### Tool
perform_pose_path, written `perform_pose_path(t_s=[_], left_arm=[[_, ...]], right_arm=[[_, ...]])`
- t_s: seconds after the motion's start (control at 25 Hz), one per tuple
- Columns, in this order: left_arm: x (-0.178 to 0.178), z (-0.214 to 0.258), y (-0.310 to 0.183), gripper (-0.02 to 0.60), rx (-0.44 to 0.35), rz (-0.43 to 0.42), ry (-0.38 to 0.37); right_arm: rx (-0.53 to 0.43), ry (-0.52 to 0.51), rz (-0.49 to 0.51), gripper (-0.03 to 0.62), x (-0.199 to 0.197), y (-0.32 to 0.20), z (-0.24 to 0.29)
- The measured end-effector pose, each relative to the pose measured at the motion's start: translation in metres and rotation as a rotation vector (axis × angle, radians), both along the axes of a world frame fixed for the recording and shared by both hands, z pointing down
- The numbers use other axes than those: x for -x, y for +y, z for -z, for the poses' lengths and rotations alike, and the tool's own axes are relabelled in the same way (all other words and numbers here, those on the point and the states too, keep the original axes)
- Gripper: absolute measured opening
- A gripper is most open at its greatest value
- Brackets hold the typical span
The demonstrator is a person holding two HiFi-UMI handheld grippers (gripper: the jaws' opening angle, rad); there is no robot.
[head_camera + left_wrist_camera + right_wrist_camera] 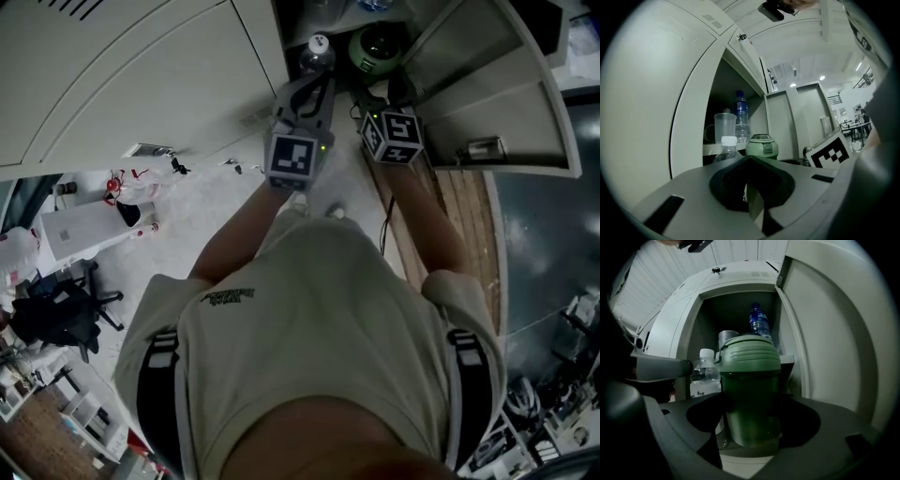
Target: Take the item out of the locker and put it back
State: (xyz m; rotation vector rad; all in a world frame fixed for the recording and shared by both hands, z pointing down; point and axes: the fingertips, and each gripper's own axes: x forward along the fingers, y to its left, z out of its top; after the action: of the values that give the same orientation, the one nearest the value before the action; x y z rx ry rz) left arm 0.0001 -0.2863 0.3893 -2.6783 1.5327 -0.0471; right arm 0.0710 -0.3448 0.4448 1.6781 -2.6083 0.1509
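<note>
1. The right claw (752,400) is spread wide and clamped around the green jar (750,380), with one curved pad pressed on each side of its body.
2. The jar is upright at the front edge of the lower compartment of the locker (740,283). I can't tell if its bottom sits on the floor of the compartment or hangs just above it.
3. The left claw (750,160) has its jaws together with nothing in them, and it's pointing level at the same opening, right next to the other claw.
4. A white-capped water bottle (705,376) stands just beside the jar, on the left claw's side.
5. On the shelf above, a clear plastic cup (724,126) and a blue-labelled bottle (740,117) stand near the shelf's front edge.
6. The locker door (834,333) is swung open on the right claw's side.
</note>
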Motion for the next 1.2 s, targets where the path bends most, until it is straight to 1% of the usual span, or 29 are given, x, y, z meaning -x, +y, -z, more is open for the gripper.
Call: perform_pose_path(t_s=[0.2, 0.32, 0.6, 0.72, 1.0, 1.2], left_arm=[[-0.012, -0.008, 0.004, 0.014, -0.025, -0.037, -0.034], [-0.015, -0.013, 0.004, 0.014, -0.024, -0.040, -0.037], [-0.015, -0.019, 0.001, 0.014, -0.025, -0.037, -0.052], [-0.013, -0.021, 0.001, 0.014, -0.021, -0.036, -0.051], [-0.010, -0.030, 0.002, 0.014, -0.003, -0.035, -0.073], [-0.011, -0.032, 0.002, 0.014, 0.005, -0.035, -0.076]], right_arm=[[0.002, 0.031, -0.019, 0.359, -0.001, -0.012, -0.019], [0.015, 0.045, -0.033, 0.359, -0.001, -0.018, -0.033], [0.084, 0.066, -0.058, 0.359, -0.001, -0.032, -0.065], [0.095, 0.077, -0.062, 0.359, 0.002, -0.039, -0.075], [0.075, 0.079, -0.060, 0.360, 0.009, -0.051, -0.082], [0.087, 0.071, -0.045, 0.365, 0.009, -0.057, -0.084]])
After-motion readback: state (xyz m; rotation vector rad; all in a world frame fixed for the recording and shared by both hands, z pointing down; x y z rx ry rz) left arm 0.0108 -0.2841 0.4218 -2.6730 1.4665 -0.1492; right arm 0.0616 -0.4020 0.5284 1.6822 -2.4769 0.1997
